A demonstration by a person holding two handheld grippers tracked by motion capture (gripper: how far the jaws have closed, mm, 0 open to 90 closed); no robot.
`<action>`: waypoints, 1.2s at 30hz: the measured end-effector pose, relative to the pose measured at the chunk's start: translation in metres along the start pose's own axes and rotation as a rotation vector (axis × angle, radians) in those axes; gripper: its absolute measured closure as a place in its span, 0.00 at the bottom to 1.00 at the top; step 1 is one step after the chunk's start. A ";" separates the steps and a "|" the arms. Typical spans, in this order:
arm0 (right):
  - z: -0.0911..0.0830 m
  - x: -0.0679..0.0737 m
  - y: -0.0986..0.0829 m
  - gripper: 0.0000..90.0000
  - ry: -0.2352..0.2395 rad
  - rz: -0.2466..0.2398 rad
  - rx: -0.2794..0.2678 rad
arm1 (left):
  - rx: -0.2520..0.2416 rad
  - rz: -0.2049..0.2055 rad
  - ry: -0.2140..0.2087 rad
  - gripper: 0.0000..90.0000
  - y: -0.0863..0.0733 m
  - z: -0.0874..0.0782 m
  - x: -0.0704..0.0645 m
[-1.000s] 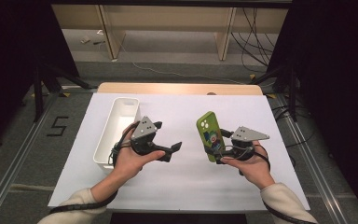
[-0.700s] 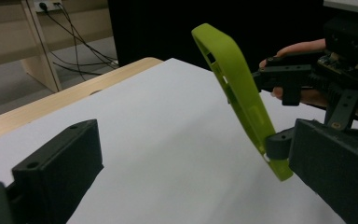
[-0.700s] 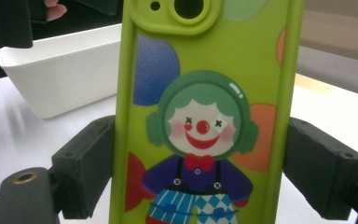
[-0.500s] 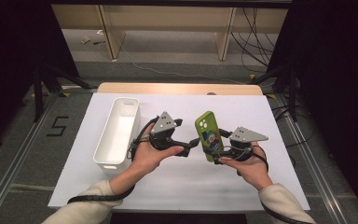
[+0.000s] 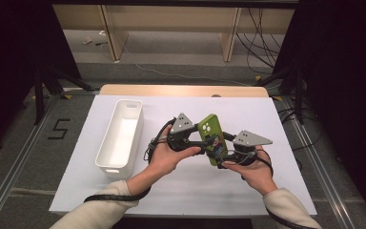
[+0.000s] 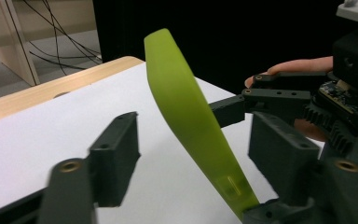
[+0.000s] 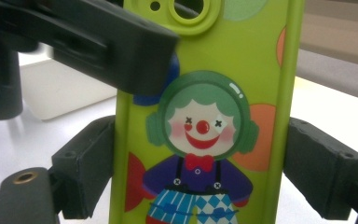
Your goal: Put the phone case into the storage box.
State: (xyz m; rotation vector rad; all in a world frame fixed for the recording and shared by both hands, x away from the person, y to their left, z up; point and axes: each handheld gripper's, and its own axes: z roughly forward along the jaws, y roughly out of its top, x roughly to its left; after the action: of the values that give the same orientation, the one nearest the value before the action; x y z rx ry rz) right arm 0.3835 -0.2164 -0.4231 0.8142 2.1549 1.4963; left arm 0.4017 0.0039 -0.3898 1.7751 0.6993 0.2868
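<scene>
A lime-green phone case [image 5: 209, 128] with a clown picture [image 7: 200, 121] is held upright above the middle of the white table. My right gripper [image 5: 220, 153] is shut on it, one jaw on each long edge [image 7: 200, 161]. My left gripper [image 5: 198, 142] comes in from the left and is open. In the left gripper view the case [image 6: 177, 79] stands edge-on between my left gripper's [image 6: 196, 133] jaws, nearer the right-hand jaw and apart from the other. One left fingertip [image 7: 98, 42] crosses in front of the case's top by the camera hole.
A white oblong bin [image 5: 106, 143], with nothing in it, stands on the left part of the white table sheet [image 5: 271, 119]. The wooden table edge [image 5: 181, 89] runs along the back. Cables lie on the floor beyond it.
My left gripper has moved right, from beside the bin to the case, and its jaws now straddle the case. The right gripper has kept its hold and hardly moved.
</scene>
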 end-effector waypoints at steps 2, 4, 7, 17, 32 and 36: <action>0.000 0.000 0.000 0.18 -0.002 -0.002 -0.002 | -0.001 0.000 0.000 0.45 0.000 0.001 0.000; 0.000 0.001 0.001 0.18 -0.005 -0.005 -0.002 | -0.003 -0.016 -0.005 0.53 -0.001 0.003 0.000; 0.001 0.002 0.001 0.18 -0.011 -0.010 -0.003 | -0.005 -0.021 -0.012 0.57 -0.001 0.005 -0.001; 0.001 0.005 0.002 0.18 -0.027 -0.034 0.002 | -0.006 -0.052 -0.028 0.74 -0.005 0.011 -0.003; 0.003 0.008 0.003 0.19 -0.020 -0.074 0.031 | -0.014 -0.046 -0.086 0.93 -0.008 0.005 0.000; 0.000 0.003 0.002 0.18 0.005 -0.060 0.022 | -0.016 -0.024 -0.096 0.93 -0.005 -0.001 0.003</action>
State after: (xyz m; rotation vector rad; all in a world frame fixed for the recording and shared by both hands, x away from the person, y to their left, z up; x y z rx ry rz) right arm 0.3817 -0.2137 -0.4212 0.7472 2.1833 1.4495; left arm 0.4021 0.0078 -0.3950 1.7522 0.6468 0.1890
